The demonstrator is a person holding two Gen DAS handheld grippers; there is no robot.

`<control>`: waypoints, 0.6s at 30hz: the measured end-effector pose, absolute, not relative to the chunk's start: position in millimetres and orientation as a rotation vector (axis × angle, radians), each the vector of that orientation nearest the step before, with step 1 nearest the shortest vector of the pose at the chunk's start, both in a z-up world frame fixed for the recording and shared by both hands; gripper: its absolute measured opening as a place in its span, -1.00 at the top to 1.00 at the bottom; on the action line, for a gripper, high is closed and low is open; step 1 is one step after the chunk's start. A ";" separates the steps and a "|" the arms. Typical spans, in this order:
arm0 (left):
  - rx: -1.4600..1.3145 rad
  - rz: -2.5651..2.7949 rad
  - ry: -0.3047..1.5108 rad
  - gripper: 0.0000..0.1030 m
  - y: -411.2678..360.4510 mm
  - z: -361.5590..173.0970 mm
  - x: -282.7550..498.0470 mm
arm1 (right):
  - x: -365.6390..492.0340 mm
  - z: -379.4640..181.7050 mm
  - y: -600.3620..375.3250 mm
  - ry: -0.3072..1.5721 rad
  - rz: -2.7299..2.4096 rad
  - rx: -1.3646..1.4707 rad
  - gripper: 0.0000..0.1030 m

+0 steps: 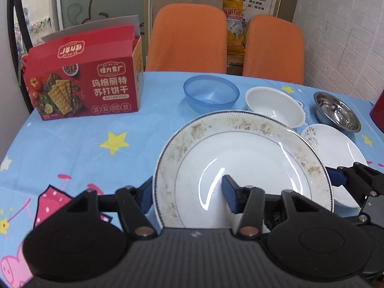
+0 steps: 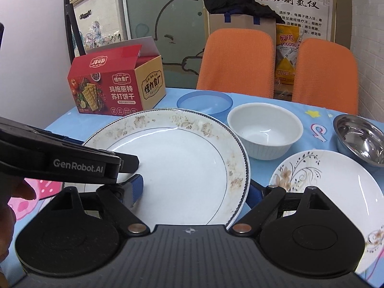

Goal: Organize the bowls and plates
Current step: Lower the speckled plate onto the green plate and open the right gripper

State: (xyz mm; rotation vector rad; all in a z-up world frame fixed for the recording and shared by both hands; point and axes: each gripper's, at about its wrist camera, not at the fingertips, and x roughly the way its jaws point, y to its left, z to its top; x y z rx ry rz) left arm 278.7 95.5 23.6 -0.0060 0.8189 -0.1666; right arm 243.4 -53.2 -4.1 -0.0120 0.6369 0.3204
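Left gripper (image 1: 188,195) clamped on large plate's (image 1: 240,158) left rim, right gripper (image 2: 195,190) clamped on its right rim, small plate (image 2: 336,180) right, three bowls far

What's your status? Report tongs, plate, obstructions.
Left tongs shut on big plate, left rim. Right tongs shut on its right rim. Big plate looks lifted. Small flowered plate close under right edge; white bowl just beyond.

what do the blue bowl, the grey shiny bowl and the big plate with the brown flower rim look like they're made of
Translucent blue bowl: likely plastic, since light passes through its wall. Shiny grey bowl: probably stainless steel, with mirror-like reflections inside. Large white plate with brown floral rim: looks like glazed ceramic or porcelain, glossy with sharp glare streaks and a printed border.
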 end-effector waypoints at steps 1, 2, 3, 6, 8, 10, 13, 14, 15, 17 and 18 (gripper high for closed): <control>-0.010 -0.166 0.822 0.01 96.4 23.0 269.5 | 234.9 -3.8 -51.7 0.637 0.318 -0.012 -1.00; -0.014 -0.167 0.825 0.01 97.5 22.0 260.3 | 226.0 -4.2 -50.4 0.638 0.317 -0.011 -1.00; -0.017 -0.169 0.827 0.02 98.6 20.6 250.8 | 216.5 -5.0 -49.2 0.639 0.315 -0.007 -1.00; -0.025 -0.168 0.834 0.02 103.0 15.5 223.5 | 189.2 -9.0 -45.3 0.648 0.309 0.003 -1.00; -0.030 -0.164 0.838 0.02 106.0 12.8 207.5 | 172.6 -11.7 -42.1 0.646 0.303 0.004 -1.00; -0.029 -0.150 0.834 0.02 108.4 9.9 192.3 | 158.1 -14.2 -36.8 0.644 0.301 0.001 -1.00; -0.031 -0.135 0.835 0.02 111.1 5.0 176.7 | 140.8 -19.0 -32.0 0.641 0.304 -0.002 -1.00; -0.032 -0.134 0.836 0.02 111.7 3.5 173.4 | 138.0 -20.9 -30.1 0.640 0.303 -0.007 -1.00; -0.034 -0.133 0.839 0.02 112.4 1.8 171.7 | 135.4 -22.5 -28.4 0.639 0.301 -0.016 -1.00; -0.036 -0.129 0.844 0.02 113.4 -1.9 169.4 | 131.4 -25.6 -27.2 0.638 0.297 -0.025 -1.00; -0.034 -0.126 0.846 0.02 113.5 -3.9 169.3 | 130.8 -27.2 -27.1 0.638 0.299 -0.024 -1.00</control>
